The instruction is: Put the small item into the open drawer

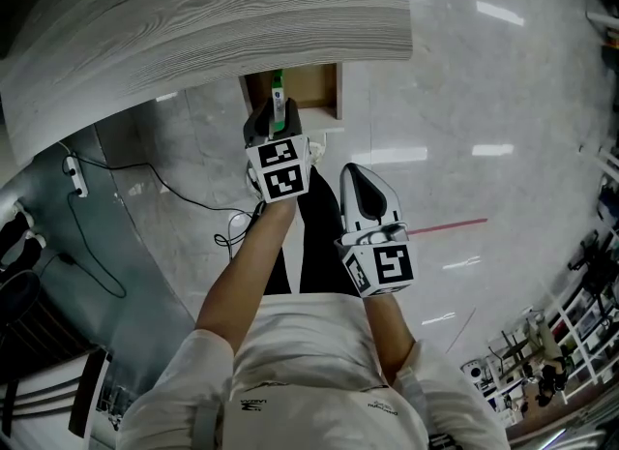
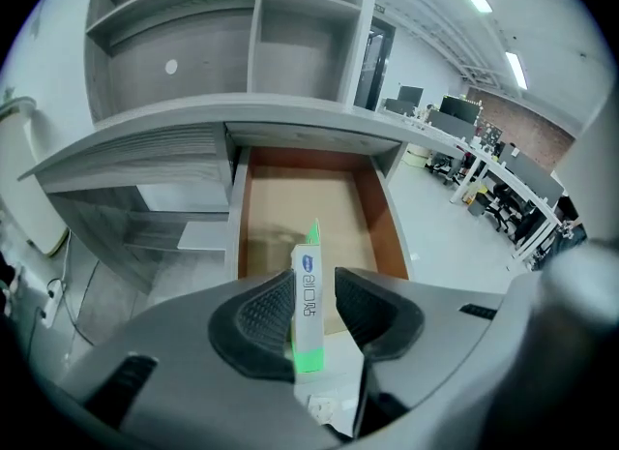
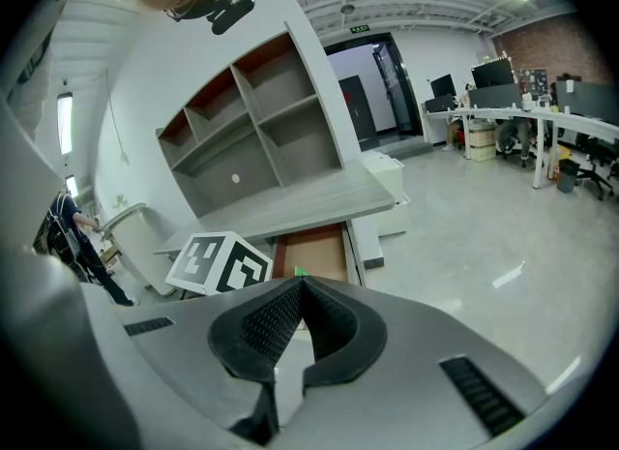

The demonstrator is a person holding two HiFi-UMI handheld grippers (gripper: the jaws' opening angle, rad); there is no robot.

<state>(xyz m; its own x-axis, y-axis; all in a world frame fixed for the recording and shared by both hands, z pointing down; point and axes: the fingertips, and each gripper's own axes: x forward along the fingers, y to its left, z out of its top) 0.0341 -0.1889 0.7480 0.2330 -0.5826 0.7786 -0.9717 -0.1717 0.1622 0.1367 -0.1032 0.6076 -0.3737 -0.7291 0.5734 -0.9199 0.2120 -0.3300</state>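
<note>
Head view, far left: grey desk point(image 1: 222, 13) across the top, open drawer point(image 1: 314, 90) pulled out under its front edge. Held the left gripper point(image 1: 274, 121) over the near part of that drawer. Showed only a green sliver of the small box point(image 1: 278, 98) past the jaws. Gave no read on the finger gap from up there.

Left gripper view: looked along the left gripper point(image 2: 314, 282) into the drawer point(image 2: 300, 196), brown and bare inside. Found the small box point(image 2: 308, 313) upright between the fingers point(image 2: 261, 317), spread wider than the box, left pad just beside it, clear gap on the right. Not yet lying on the drawer bottom. Showed shelves point(image 2: 290, 13) above the desk, hidden from the head camera.

Further right: held the right gripper point(image 1: 353, 172) back from the drawer, beside the left one. Right gripper view: right gripper point(image 3: 302, 284) with fingertips point(image 3: 276, 317) pressed together, nothing between. Caught the left gripper's marker cube point(image 3: 221, 262) at left, and a green speck of the small box point(image 3: 300, 271) before the drawer point(image 3: 314, 250).
</note>
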